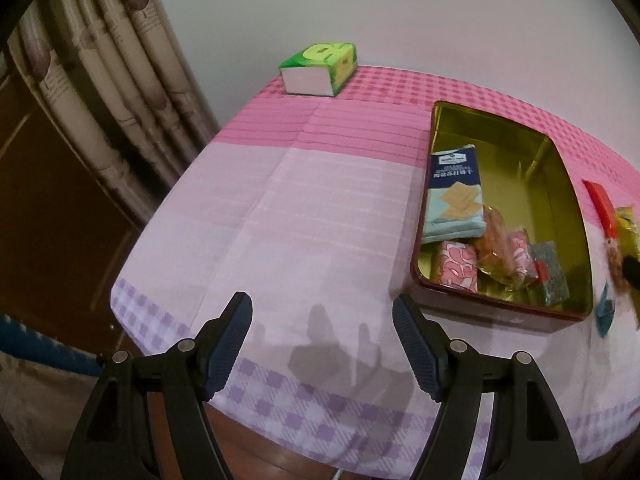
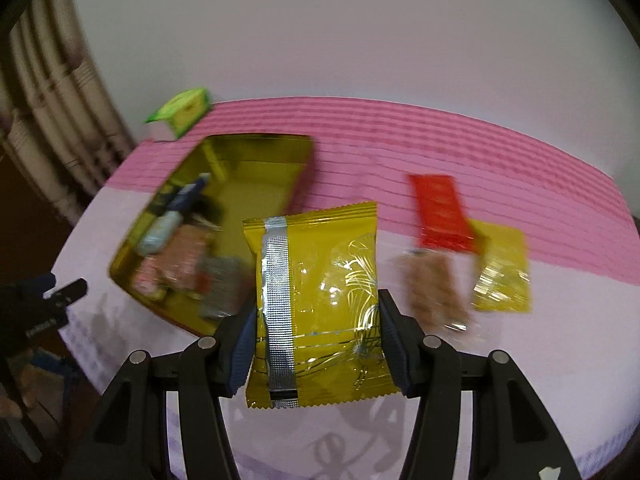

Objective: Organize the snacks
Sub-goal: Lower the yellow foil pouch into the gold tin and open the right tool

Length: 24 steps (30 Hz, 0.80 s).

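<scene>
A gold-lined tin [image 1: 568, 184] [image 2: 256, 152] with a dark red outside stands on the pink cloth. It holds a blue cracker pack [image 1: 454, 196], pink wrapped sweets [image 1: 460, 266] and a grey packet [image 1: 552, 272]. My right gripper [image 2: 316, 344] is shut on a yellow foil snack bag [image 2: 320, 304], held above the cloth just right of the tin. Three more snacks lie on the cloth to the right: a red packet [image 2: 438, 212], a brown bar [image 2: 434, 288] and a second yellow packet [image 2: 502, 272]. My left gripper [image 1: 322, 344] stands open over the near table edge, left of the tin, with nothing between its fingers.
A green tissue pack [image 1: 320, 68] [image 2: 184, 110] sits at the far left corner by the white wall. Curtains [image 1: 100, 80] hang to the left. The table's left and near edges drop off to a dark floor.
</scene>
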### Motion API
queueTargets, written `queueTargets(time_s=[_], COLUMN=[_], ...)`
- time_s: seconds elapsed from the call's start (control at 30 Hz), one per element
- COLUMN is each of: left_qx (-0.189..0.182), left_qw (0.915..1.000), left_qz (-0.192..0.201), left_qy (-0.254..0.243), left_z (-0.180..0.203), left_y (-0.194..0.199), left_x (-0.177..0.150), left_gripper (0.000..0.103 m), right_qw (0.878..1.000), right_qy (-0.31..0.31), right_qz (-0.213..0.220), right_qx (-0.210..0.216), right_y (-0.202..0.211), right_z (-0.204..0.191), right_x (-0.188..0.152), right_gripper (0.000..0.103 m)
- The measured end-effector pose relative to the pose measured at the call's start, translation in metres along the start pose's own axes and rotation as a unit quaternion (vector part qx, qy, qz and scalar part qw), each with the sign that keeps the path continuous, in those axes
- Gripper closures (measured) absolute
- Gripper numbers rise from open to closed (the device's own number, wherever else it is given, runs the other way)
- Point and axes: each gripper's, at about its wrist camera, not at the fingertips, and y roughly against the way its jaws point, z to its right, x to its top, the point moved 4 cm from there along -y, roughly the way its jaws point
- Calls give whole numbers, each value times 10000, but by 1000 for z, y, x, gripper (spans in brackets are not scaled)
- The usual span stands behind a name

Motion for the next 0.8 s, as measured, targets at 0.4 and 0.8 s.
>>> queueTargets(time_s=[0.4, 0.8], left_qx=[22, -24], left_qw=[10000, 9999], left_qz=[-39, -106], left_qy=[35, 28], left_z=[-2, 1], left_y=[-2, -6], left_x=[0, 0], left_gripper=[30, 29], right_qw=[9993, 9987], right_qy=[178, 261], right_qz=[-281, -432], right_qx=[167, 80], right_y=[-54, -75], right_z=[-68, -78], right_x=[20, 20], right_gripper=[52, 51])
